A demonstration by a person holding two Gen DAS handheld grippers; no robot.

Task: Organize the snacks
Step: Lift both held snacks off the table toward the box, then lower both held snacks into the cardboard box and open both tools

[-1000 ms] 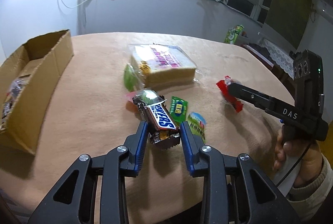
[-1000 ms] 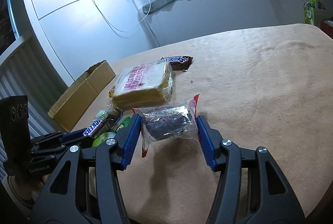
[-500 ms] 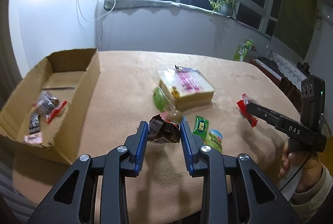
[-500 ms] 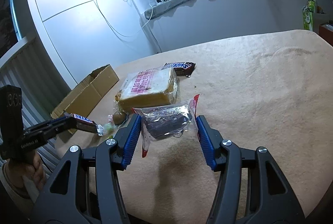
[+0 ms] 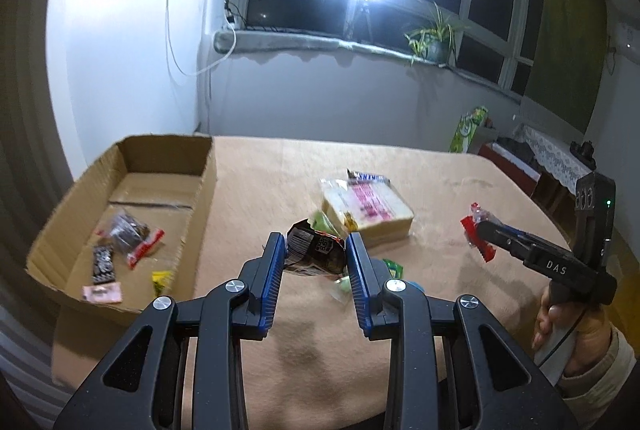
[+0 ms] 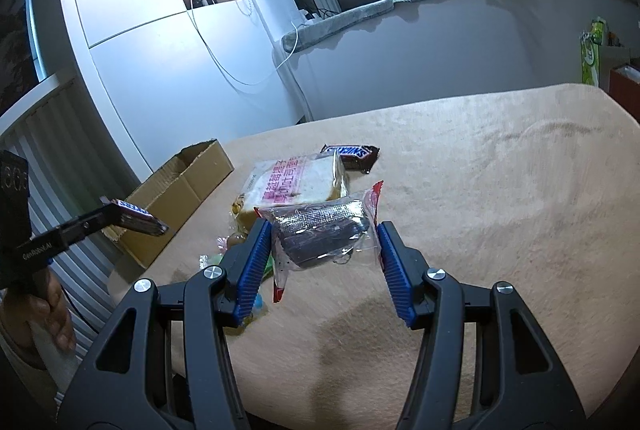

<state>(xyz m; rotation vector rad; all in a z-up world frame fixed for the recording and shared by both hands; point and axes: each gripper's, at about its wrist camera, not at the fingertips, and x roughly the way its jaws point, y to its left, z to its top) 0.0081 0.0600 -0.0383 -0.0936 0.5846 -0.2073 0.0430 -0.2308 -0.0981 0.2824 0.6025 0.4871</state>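
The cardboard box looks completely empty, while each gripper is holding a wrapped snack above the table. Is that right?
Not quite: the cardboard box is not empty. The left wrist view shows several small wrapped snacks already lying on its floor. The rest holds: the left gripper grips a chocolate bar, the right gripper a clear packet.

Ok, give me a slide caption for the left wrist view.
Left gripper lifts a Snickers bar beside the cardboard box.
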